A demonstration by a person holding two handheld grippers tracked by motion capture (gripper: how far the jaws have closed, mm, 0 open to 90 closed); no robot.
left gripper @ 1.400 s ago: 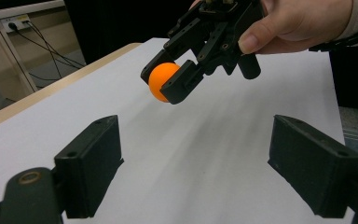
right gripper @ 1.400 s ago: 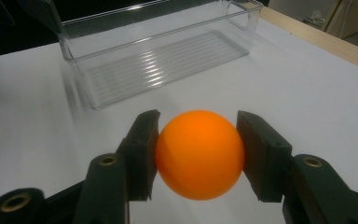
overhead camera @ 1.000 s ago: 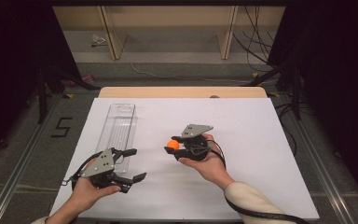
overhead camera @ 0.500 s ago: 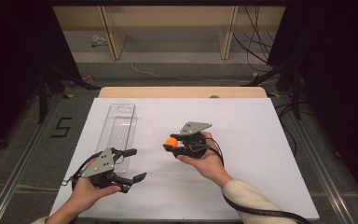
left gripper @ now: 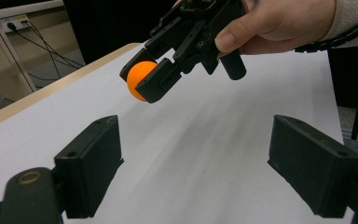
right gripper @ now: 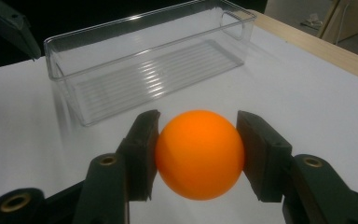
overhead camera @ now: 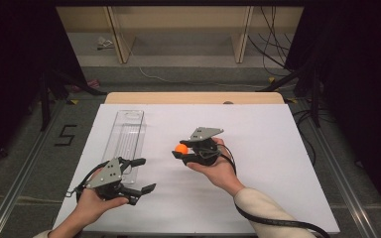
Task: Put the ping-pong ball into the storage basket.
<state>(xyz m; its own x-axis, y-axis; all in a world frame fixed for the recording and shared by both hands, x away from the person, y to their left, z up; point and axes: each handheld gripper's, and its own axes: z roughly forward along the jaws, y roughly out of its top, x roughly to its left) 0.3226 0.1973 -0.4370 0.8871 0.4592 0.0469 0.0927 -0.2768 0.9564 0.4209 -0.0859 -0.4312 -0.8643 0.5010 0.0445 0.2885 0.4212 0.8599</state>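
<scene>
On my screens the table is covered by a plain white sheet, with a strip of pale wood showing along its far edge. It stands on a grey floor bearing a dark mark shaped like a 5 at the far left. Beyond the table I see pale wooden shelf legs and loose cables against a dark room.

Furthest left on the sheet, my left gripper is held low near the front edge, its jaws spread wide with nothing between them; in the left gripper view the two black pads stand far apart over bare white sheet.

Just beyond it lies a clear plastic box, long and narrow, open on top, with a ribbed floor and nothing inside. Its near end sits close beside the left gripper.

Toward the middle, my right gripper is held above the sheet, pointing left toward the box, its jaws pinching an orange ball. The ball is smooth, matte, evenly orange and unmarked, pressed by a pad on each side at its widest part. It is off the table, well short of the box.
</scene>
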